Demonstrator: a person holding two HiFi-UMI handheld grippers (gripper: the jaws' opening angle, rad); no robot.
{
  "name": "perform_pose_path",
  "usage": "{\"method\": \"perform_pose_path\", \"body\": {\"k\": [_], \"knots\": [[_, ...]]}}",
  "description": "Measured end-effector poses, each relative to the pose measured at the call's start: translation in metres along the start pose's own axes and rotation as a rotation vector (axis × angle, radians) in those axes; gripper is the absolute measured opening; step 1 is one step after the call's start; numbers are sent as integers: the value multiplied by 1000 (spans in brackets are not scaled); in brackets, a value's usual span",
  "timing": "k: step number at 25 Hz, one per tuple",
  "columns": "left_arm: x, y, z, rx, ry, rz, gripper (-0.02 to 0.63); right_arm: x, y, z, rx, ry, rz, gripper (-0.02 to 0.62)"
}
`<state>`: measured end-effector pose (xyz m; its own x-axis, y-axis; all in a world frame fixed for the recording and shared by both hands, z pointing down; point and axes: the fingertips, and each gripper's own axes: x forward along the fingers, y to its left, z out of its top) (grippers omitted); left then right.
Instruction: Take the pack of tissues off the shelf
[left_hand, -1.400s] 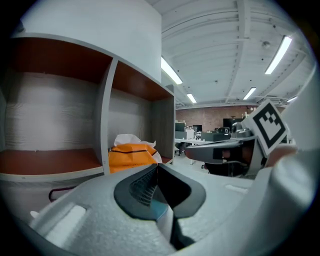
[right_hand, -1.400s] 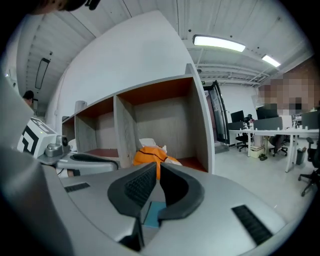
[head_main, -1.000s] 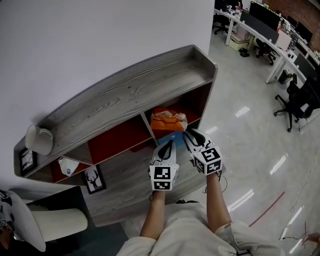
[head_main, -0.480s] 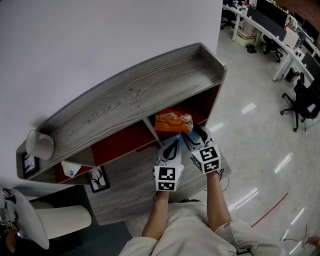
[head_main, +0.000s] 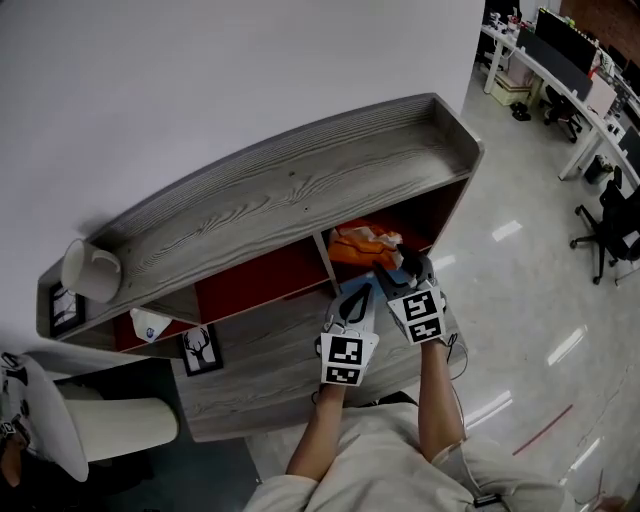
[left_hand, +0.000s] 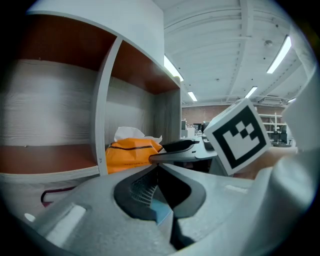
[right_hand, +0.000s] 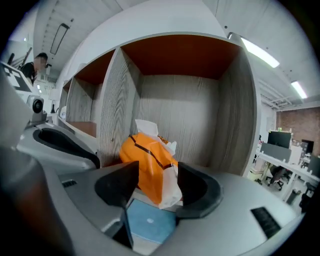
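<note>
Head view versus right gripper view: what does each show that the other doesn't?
Only the head view shows the white mug on top of the grey wooden shelf and the framed deer picture. Only the right gripper view shows the right hand-held gripper close up, its jaws opening, with the near end of the orange plastic pack of tissues between them. Both show that pack in the shelf's right-hand compartment.

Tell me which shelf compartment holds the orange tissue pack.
The rightmost compartment in the head view: the orange tissue pack lies in it. The compartments to its left show no such pack.
</note>
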<state>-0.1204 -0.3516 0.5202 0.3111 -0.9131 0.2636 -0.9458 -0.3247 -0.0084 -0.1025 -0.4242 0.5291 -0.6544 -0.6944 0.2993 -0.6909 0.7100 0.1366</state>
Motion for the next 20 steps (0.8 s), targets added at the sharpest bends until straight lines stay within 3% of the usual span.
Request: {"method": "perform_pose_path", "body": {"k": [3, 10, 20], "knots": [[-1, 4, 3, -15, -10, 9, 11, 1, -1, 2, 6, 2, 2, 245], [-1, 8, 9, -46, -15, 45, 11, 2, -6, 9, -88, 42, 27, 245], [14, 14, 14, -118, -17, 182, 11, 12, -4, 6, -114, 42, 191, 244]]}}
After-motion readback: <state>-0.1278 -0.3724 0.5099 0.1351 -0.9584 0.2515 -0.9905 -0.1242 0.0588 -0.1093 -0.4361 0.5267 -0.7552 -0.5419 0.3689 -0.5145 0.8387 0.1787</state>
